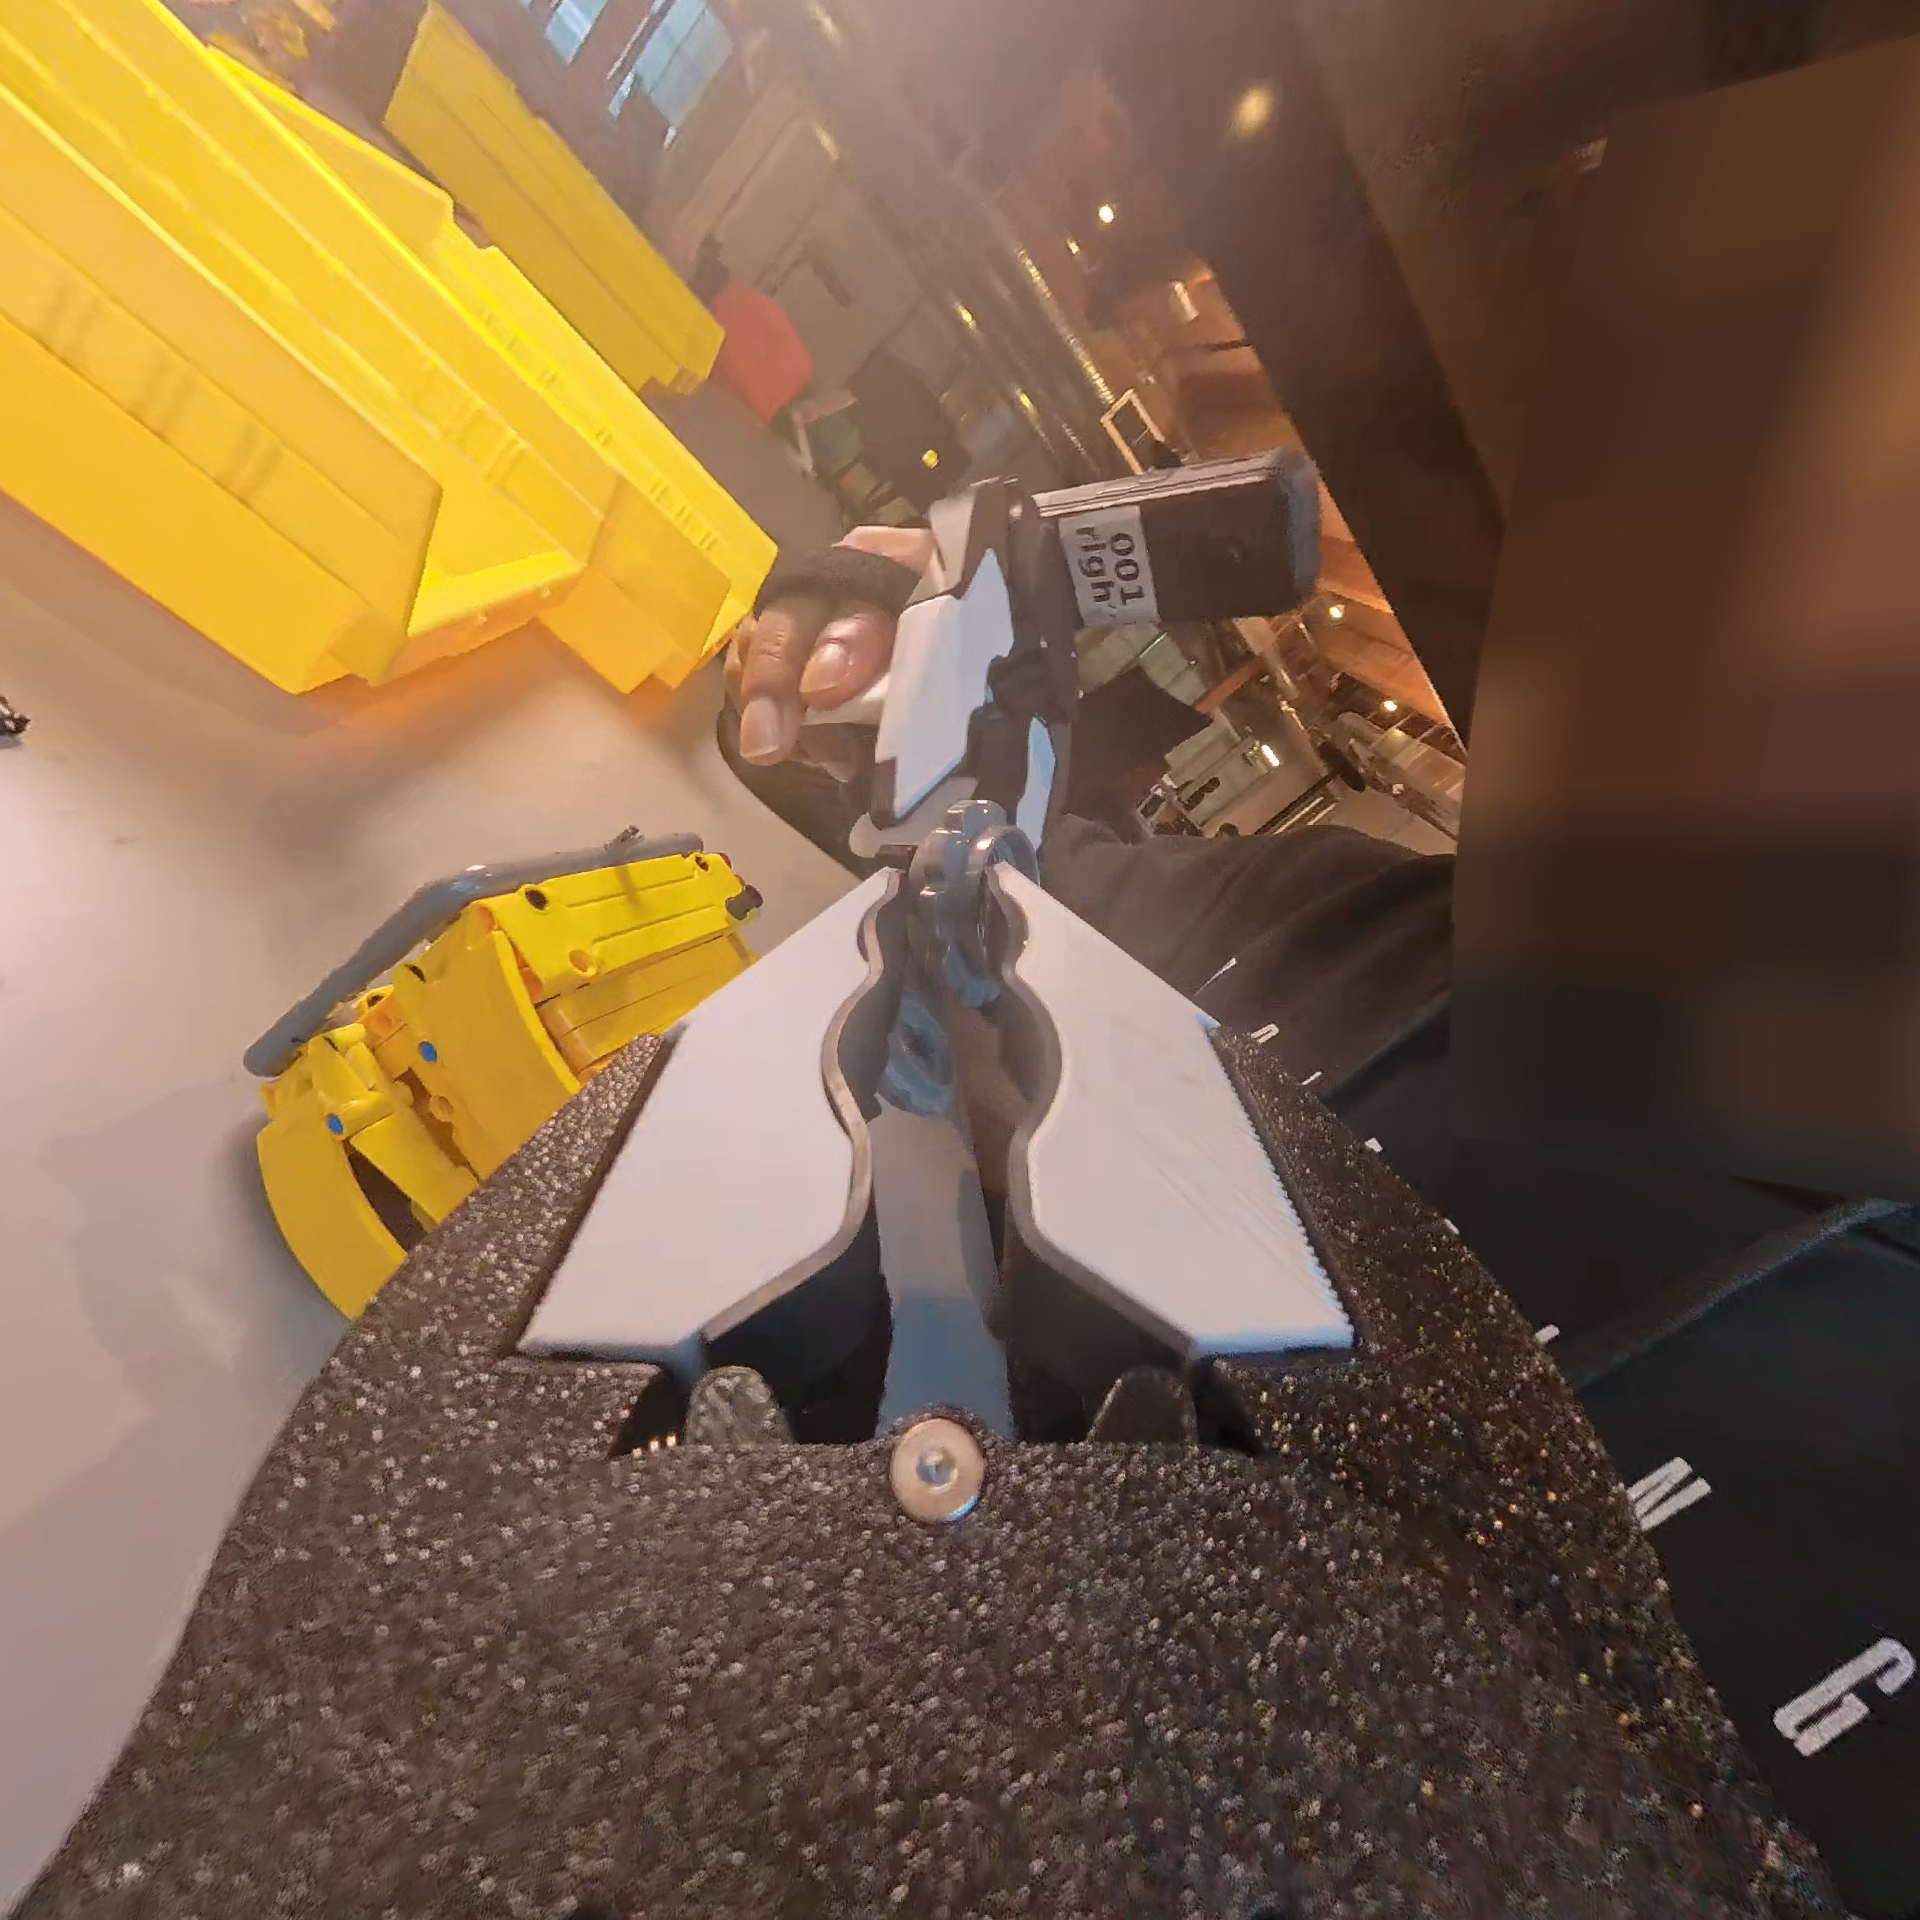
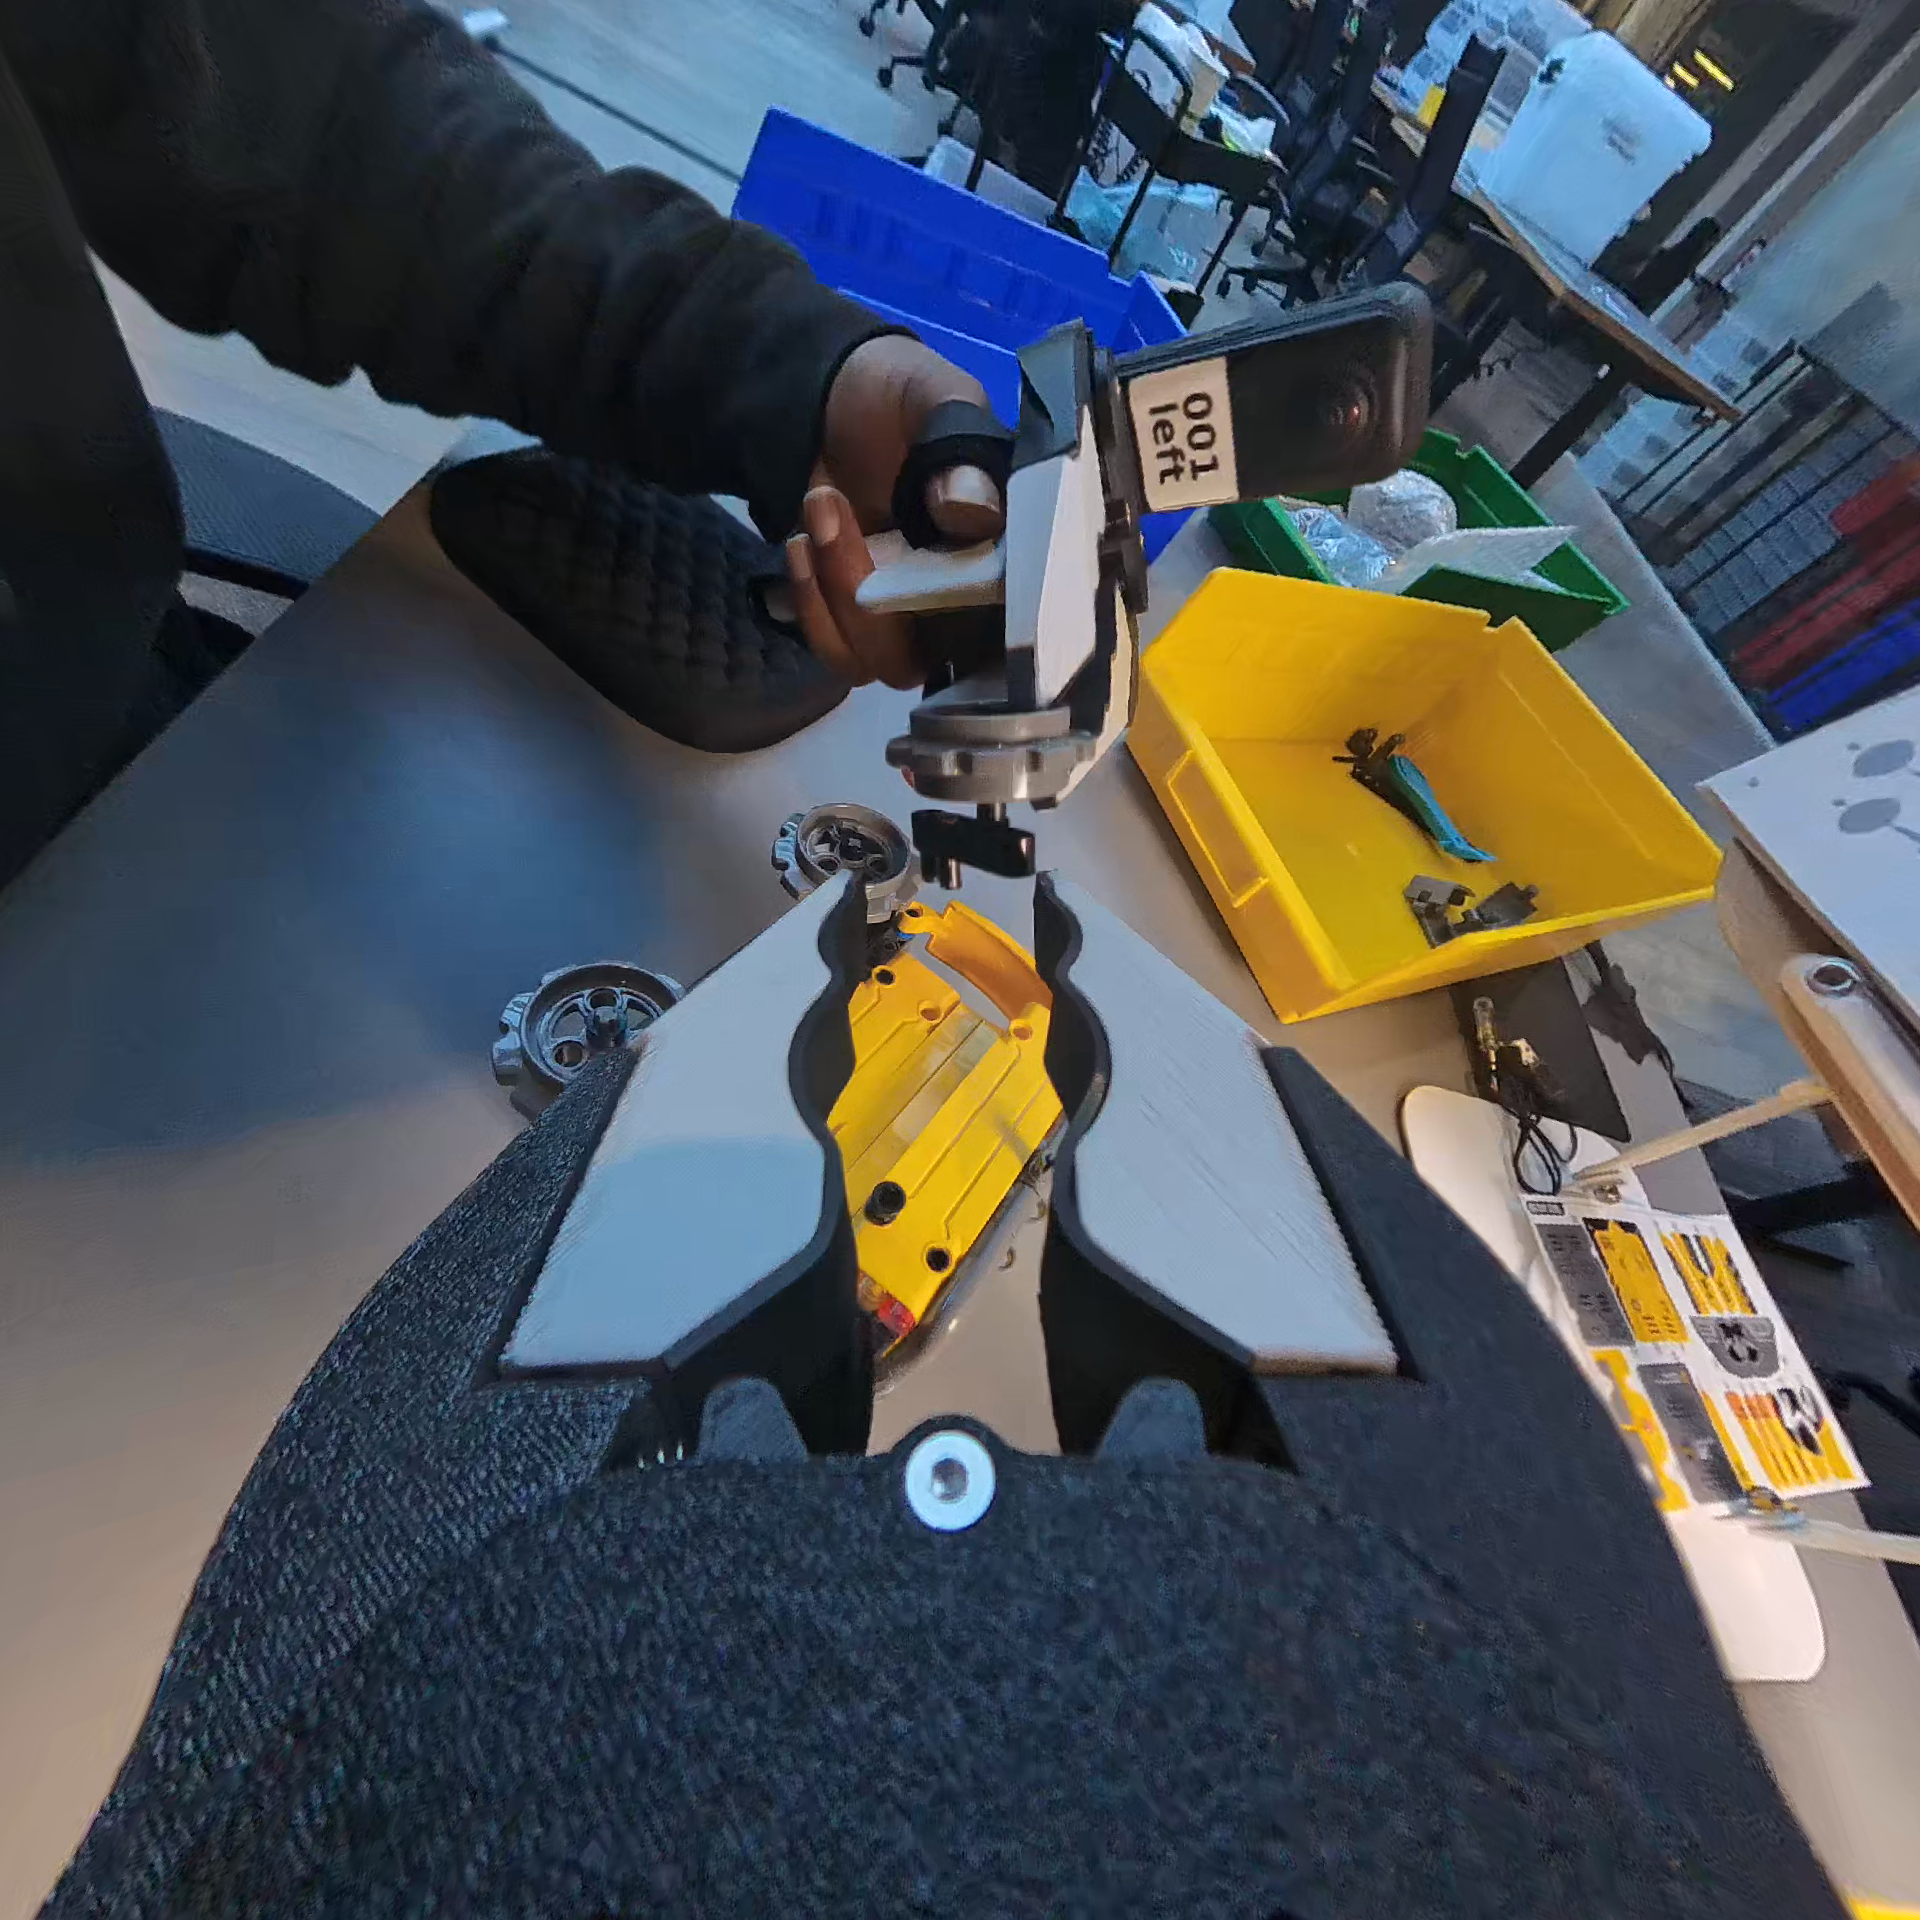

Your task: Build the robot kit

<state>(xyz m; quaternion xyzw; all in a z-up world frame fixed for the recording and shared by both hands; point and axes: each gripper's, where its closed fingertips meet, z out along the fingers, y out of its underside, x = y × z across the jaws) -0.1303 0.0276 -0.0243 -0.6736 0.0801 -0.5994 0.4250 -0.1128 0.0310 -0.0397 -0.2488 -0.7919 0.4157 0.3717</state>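
The grey toothed wheel (image 2: pixel 982 753) sat clamped between the fingers of the left gripper (image 2: pixel 997 769), raised above the counter (image 2: pixel 312 831), a black pin piece (image 2: pixel 971 844) hanging just under it. In the left wrist view the same wheel (image 1: pixel 951 966) filled the narrow gap between the fingers. The right gripper (image 2: pixel 945 883) was spread apart and held nothing, hovering over the yellow brick-built body (image 2: pixel 940 1091) on the counter. Two loose grey wheels (image 2: pixel 847 852) (image 2: pixel 582 1023) lay just left of it. A yellow bin (image 2: pixel 1226 821) with small parts stood to the right, a sticker sheet (image 2: pixel 1694 1351) nearer.
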